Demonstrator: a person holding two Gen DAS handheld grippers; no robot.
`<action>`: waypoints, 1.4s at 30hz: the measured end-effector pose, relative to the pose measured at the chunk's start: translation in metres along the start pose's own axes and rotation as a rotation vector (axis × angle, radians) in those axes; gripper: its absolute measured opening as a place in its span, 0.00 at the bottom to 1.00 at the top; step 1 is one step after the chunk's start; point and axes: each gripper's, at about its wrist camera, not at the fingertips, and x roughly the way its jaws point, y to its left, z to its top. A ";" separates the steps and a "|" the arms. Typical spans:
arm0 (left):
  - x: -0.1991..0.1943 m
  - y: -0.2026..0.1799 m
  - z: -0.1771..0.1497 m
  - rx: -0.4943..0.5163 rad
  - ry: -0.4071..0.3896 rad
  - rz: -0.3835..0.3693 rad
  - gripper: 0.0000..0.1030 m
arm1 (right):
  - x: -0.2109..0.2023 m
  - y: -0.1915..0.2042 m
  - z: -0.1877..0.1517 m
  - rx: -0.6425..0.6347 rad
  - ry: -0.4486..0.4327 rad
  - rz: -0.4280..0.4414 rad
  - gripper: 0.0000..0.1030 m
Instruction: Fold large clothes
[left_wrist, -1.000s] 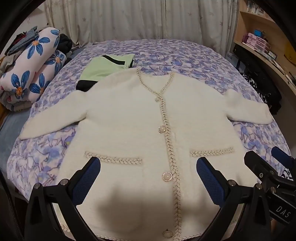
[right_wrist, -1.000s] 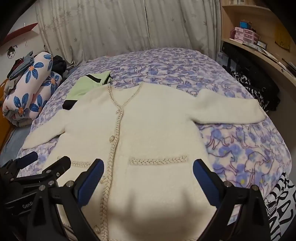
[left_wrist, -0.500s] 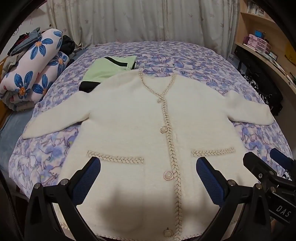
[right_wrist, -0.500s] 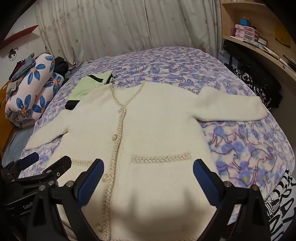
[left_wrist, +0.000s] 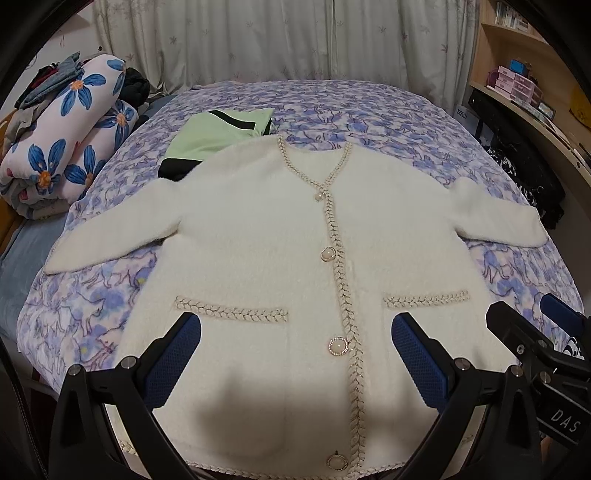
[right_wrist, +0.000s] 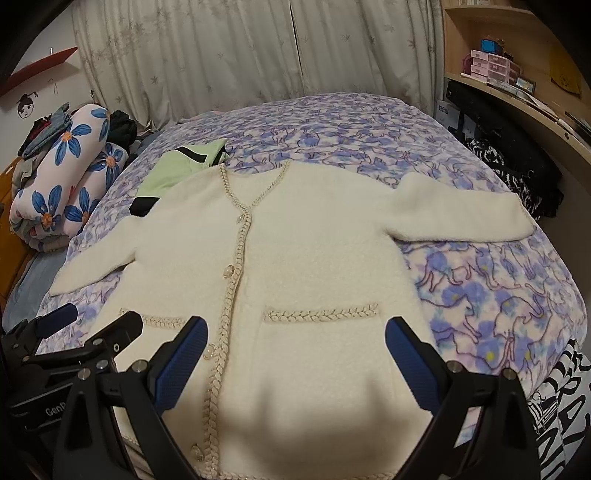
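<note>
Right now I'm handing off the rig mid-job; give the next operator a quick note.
Left gripper: open, empty, above the cardigan's hem.
Right gripper: open, empty, beside it.
White cardigan: flat on the bed, front up, buttoned, both sleeves spread out. Its collar side overlaps a green garment.
Done: laid out.
Left: every fold; none started.

Cardigan (left_wrist: 258, 236): fuzzy cream knit, matt; braided trim with faint metallic glint; pearly glossy buttons (left_wrist: 338, 346) in metal rims. Bedspread (left_wrist: 369, 110): soft fleece, matt, purple print. Green garment (left_wrist: 218, 129) far left: smooth cloth. Left gripper (left_wrist: 295, 354), right gripper (right_wrist: 295, 350): black matt plastic, metal screws, blue textured rubbery pads (right_wrist: 181, 362). Shelf (right_wrist: 517, 99) right: pale wood. Curtain (right_wrist: 258, 48): thin cloth.
</note>
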 end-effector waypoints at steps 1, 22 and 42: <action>0.000 0.000 -0.001 0.000 0.000 0.001 0.99 | 0.000 0.000 0.000 0.001 -0.001 0.001 0.94; 0.002 0.001 0.001 0.011 0.004 0.007 0.99 | 0.001 0.000 0.001 -0.001 0.004 -0.004 0.94; 0.009 -0.008 0.006 0.013 0.013 0.002 0.99 | 0.013 -0.014 -0.001 0.012 0.022 0.002 0.94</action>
